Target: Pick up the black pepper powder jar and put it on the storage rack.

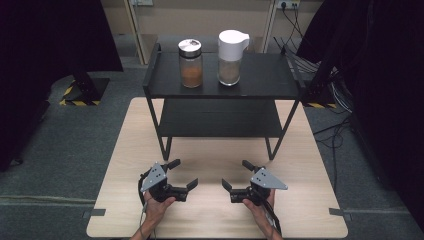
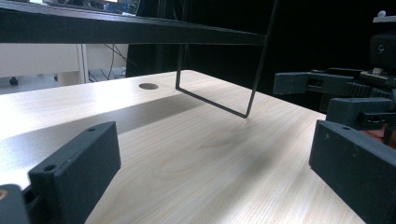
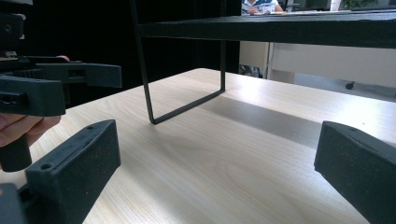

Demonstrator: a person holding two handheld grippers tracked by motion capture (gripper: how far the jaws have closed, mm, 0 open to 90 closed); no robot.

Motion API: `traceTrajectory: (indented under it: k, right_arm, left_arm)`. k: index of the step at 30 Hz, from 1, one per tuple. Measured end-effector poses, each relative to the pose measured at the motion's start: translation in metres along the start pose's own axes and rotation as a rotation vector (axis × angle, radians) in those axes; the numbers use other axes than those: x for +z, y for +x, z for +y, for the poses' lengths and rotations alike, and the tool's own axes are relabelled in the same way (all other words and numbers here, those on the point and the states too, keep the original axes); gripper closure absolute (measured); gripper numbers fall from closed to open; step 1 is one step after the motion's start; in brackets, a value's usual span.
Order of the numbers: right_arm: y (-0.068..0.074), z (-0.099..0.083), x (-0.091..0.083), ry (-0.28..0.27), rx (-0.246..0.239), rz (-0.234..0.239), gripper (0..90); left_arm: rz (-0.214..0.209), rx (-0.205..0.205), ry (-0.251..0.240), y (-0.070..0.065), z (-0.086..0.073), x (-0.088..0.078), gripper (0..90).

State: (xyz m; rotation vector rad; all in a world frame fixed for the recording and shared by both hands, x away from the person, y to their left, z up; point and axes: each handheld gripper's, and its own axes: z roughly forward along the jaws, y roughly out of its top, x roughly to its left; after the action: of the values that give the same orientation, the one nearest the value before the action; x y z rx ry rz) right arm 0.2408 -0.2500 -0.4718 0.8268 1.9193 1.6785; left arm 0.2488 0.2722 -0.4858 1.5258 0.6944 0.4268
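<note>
Both grippers idle at the near table edge, jars up on the rack.

Left gripper [image 1: 184, 174] and right gripper [image 1: 236, 174] face each other low over the wooden table [image 1: 125, 165], jaws spread wide on both, nothing between them, touching nothing. Nearest things to work with: a metal-lidded jar of orange-brown powder [image 1: 191, 64] and a white-lidded jar [image 1: 230, 57], side by side on the top shelf of the black rack [image 1: 260, 85], well apart from either gripper. Risks, as I judge: the jars are tall, so a reach that clips the shelf's raised end rail or catches a lid high could tip one; the glass may slip in hard jaws; the two jars stand near enough that grabbing one may nudge the other.
</note>
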Motion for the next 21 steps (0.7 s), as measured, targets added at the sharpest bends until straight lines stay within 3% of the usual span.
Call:
traceTrajectory:
  k: [21]
  right_arm:
    - [-0.0006, 0.0003, 0.0012, 0.002, 0.002, 0.006, 0.5]
  left_arm:
    - [0.005, 0.001, 0.001, -0.0007, -0.0001, -0.0011, 1.4]
